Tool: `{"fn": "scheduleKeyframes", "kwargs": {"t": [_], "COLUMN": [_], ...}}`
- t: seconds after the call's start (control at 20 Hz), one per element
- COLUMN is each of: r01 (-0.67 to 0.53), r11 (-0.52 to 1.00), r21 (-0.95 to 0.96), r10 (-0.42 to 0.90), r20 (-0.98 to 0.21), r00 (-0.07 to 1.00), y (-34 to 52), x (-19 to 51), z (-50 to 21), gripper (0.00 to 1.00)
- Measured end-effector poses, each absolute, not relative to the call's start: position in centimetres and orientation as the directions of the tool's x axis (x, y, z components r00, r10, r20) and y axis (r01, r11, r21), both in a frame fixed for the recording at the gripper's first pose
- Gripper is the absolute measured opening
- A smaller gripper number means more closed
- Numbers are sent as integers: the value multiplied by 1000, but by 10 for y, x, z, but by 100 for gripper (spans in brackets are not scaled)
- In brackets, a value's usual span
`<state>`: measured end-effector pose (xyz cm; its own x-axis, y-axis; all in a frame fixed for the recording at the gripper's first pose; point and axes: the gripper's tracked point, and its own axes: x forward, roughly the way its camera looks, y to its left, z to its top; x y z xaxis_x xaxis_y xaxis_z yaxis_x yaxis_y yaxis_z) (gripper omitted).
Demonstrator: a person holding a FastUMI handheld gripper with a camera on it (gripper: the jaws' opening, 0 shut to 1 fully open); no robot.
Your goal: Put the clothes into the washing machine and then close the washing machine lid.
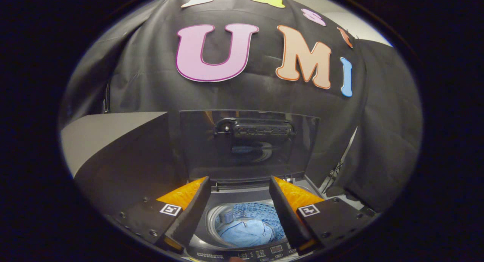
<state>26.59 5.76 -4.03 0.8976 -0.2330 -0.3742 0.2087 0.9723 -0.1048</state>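
Observation:
A top-loading washing machine [242,197] stands below and ahead of my fingers. Its glass lid [247,144] is raised upright against the booth wall, with a dark handle near its top edge. Light blue clothes [247,231] lie inside the round drum, seen between my two fingers. My gripper [239,180] hovers above the drum opening with its fingers spread wide and nothing between them. The control panel [264,251] runs along the machine's near edge, below the fingers.
A grey table or ledge [102,133] lies to the left of the machine. Black cloth drapes behind the lid and hangs down on the right, where a thin stand leg [334,171] shows beside the machine.

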Motion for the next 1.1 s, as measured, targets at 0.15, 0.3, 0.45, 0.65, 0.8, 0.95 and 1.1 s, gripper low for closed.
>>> {"fn": "scheduleKeyframes", "kwargs": {"t": [0.15, 0.3, 0.45, 0.65, 0.8, 0.95, 1.1], "r01": [219, 273, 278, 301, 305, 313, 299], "r11": [973, 959, 958, 951, 949, 949, 954], "r21": [-75, -71, -68, -72, -83, -50, -24], "r10": [-231, -281, -285, -307, -315, -313, -295], "r20": [-372, -348, -330, -352, -318, -291, -249], "r00": [899, 895, 900, 884, 894, 904, 922], "y": [57, 45, 45, 36, 27, 16, 5], "x": [263, 255, 254, 262, 276, 299, 327], "z": [-41, -37, -37, -53, -38, -20, 10], "gripper": [97, 98, 98, 98, 98, 98, 98]}}
